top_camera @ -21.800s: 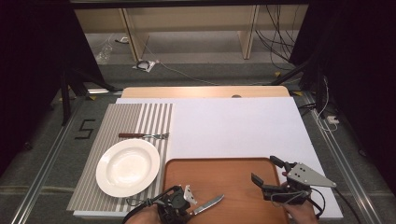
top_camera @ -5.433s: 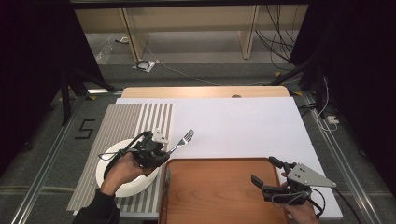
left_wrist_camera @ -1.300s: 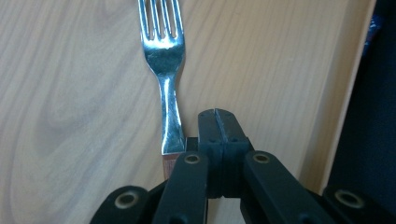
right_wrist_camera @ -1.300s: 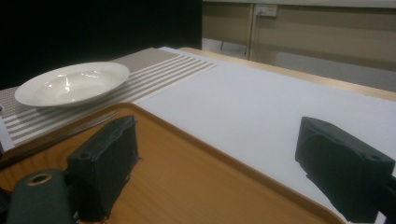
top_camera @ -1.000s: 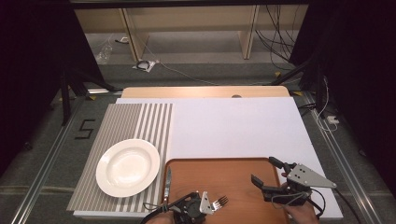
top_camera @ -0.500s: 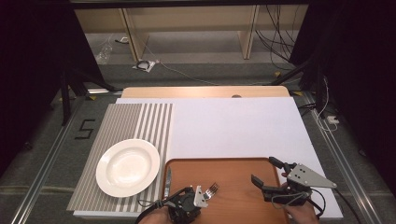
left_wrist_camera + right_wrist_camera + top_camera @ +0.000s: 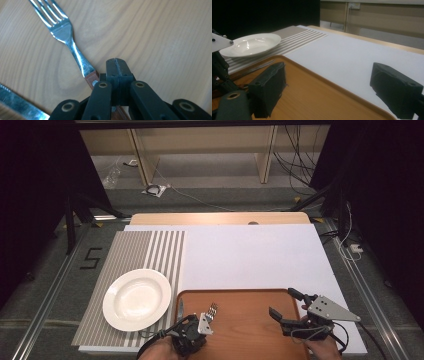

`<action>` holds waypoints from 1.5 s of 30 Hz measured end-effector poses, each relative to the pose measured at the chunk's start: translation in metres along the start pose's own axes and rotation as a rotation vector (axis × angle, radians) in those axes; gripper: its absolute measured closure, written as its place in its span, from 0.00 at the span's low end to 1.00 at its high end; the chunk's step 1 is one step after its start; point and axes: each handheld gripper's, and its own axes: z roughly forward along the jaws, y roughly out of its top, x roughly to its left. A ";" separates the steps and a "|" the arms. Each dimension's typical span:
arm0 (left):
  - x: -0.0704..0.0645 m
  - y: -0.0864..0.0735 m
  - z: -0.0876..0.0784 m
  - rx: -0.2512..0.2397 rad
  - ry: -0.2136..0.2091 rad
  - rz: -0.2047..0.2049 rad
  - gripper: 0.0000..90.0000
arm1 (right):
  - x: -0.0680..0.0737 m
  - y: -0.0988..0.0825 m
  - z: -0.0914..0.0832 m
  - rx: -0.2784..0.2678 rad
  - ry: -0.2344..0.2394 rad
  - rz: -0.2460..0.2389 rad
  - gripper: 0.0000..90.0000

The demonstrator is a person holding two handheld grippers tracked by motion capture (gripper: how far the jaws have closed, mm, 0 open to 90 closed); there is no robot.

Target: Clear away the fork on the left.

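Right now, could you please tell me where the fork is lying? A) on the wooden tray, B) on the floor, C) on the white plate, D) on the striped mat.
A: the fork lies on the wooden tray, beside the knife, with its handle end at the left tool; the plate on the mat holds no cutlery.

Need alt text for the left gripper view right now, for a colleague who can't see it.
The left gripper, jaws shut, clamps the brown handle of a fork over a wooden tray, the tines pointing to the upper left. A knife blade crosses the lower left corner.
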 end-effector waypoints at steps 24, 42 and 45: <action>0.017 -0.018 -0.007 -0.002 0.029 -0.077 0.99 | -0.001 0.000 0.000 0.002 -0.001 -0.002 0.16; 0.018 -0.020 -0.014 -0.032 0.019 -0.114 0.86 | 0.000 0.000 0.000 -0.002 0.001 -0.004 0.16; 0.019 -0.019 -0.017 -0.062 0.025 -0.131 0.74 | 0.000 0.000 0.000 -0.002 0.001 -0.004 0.16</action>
